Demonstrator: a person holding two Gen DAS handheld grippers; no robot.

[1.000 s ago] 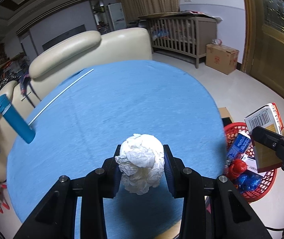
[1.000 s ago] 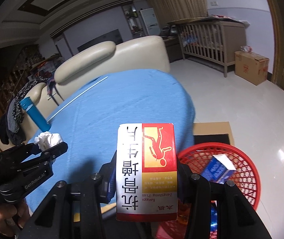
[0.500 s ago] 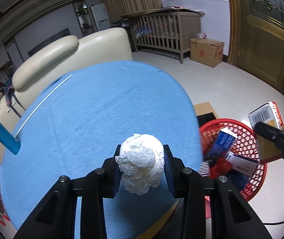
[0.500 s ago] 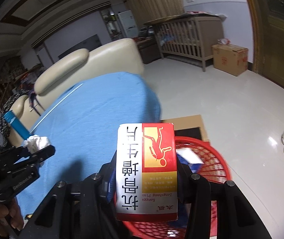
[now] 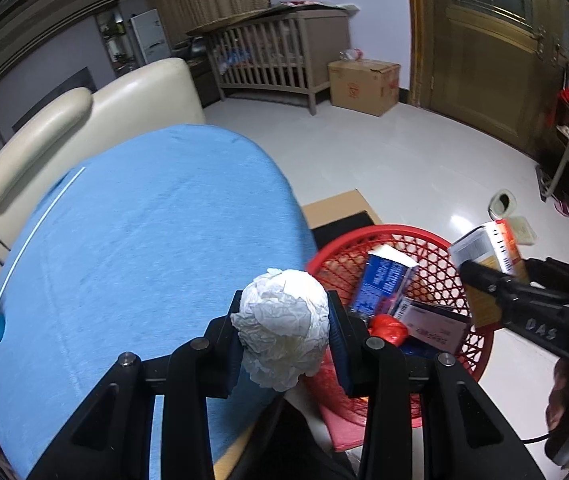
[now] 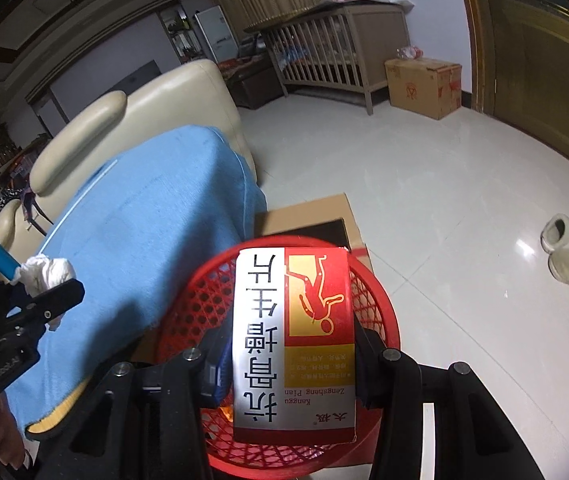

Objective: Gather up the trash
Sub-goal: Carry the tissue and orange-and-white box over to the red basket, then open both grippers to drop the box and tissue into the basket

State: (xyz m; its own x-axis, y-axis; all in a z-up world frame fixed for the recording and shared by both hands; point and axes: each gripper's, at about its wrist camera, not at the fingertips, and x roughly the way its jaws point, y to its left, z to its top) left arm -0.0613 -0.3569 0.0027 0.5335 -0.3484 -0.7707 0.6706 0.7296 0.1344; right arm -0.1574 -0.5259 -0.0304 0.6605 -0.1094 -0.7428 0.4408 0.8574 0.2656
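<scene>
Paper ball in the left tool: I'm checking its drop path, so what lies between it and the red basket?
In the left wrist view, nothing: the paper ball already overlaps the red basket rim beside the blue tabletop's edge.

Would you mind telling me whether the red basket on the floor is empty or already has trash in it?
Not empty. The left wrist view shows the red basket already holding a blue carton, a red wrapper and another flat box.

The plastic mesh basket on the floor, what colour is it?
Red; the plastic mesh basket shows best in the left wrist view.
</scene>
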